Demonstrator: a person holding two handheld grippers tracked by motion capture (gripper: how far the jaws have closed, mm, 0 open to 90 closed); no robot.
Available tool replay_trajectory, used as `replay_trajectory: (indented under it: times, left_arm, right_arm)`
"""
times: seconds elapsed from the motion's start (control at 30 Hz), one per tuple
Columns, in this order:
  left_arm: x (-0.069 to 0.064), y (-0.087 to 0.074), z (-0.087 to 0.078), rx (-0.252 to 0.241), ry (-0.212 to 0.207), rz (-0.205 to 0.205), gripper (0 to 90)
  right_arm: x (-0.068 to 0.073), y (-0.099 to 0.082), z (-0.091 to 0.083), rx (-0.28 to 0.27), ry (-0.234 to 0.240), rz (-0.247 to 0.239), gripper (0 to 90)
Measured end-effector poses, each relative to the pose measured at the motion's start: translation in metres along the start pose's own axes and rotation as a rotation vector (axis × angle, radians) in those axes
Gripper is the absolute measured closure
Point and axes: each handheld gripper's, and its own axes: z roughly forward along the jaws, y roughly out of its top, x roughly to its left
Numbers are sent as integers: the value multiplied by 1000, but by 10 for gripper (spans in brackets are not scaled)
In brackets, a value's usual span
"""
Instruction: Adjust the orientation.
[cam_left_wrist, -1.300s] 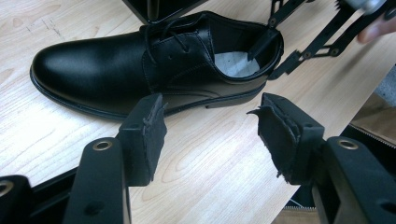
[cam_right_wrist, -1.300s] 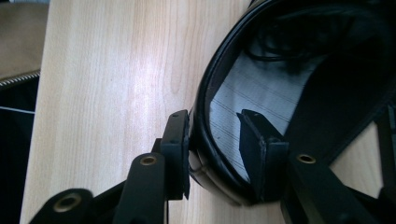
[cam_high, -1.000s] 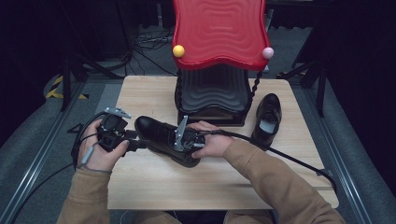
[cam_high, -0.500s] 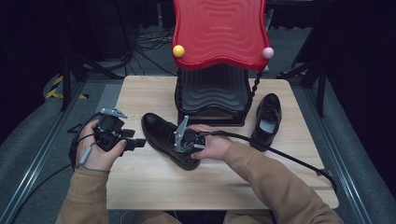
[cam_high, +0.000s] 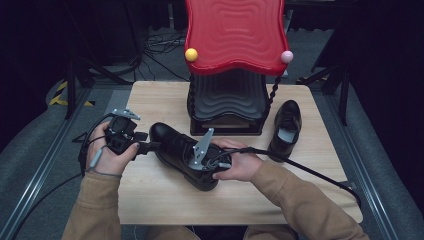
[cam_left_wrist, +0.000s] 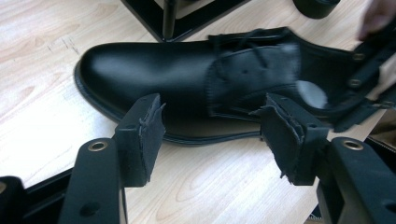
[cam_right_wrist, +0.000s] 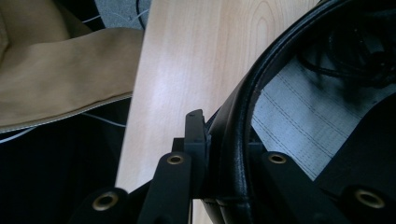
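A black leather shoe (cam_high: 172, 145) lies on its side in the middle of the wooden table (cam_high: 150, 95), toe to the left. My right gripper (cam_high: 202, 165) has just been closing and is shut on its heel rim (cam_right_wrist: 243, 116), one jaw outside and one inside by the pale insole (cam_right_wrist: 299, 126). My left gripper (cam_high: 152, 146) sits just left of the toe. Its jaws have just been opening and stand open (cam_left_wrist: 210, 121), with nothing between the frayed pads (cam_left_wrist: 144, 126); the shoe (cam_left_wrist: 154, 65) lies just beyond them.
A second black shoe (cam_high: 287, 127) stands at the right of the table. A red wavy-topped stand (cam_high: 232, 35) on a black base (cam_high: 227, 102) fills the table's back centre. The right gripper's cable (cam_high: 310, 172) trails off to the right.
My right gripper has shifted slightly right and up at the shoe's heel and closed on its rim. The left gripper has stayed by the toe.
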Motion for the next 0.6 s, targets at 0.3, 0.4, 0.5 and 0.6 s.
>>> replay_trajectory:
  times: [0.3, 0.4, 0.5, 0.6]
  left_arm:
    - [0, 5, 0, -9, 1, 1, 403]
    - [1, 6, 0, -12, 0, 1, 402]
    - [1, 8, 2, -14, 2, 7, 402]
    - [0, 9, 3, -12, -7, 9, 402]
  right_arm:
    - [26, -11, -32, -20, -32, 21, 795]
    - [32, -15, -41, -19, -46, 25, 793]
    - [36, -20, -45, -15, -56, 35, 793]
    - [38, -27, -46, -8, -60, 51, 792]
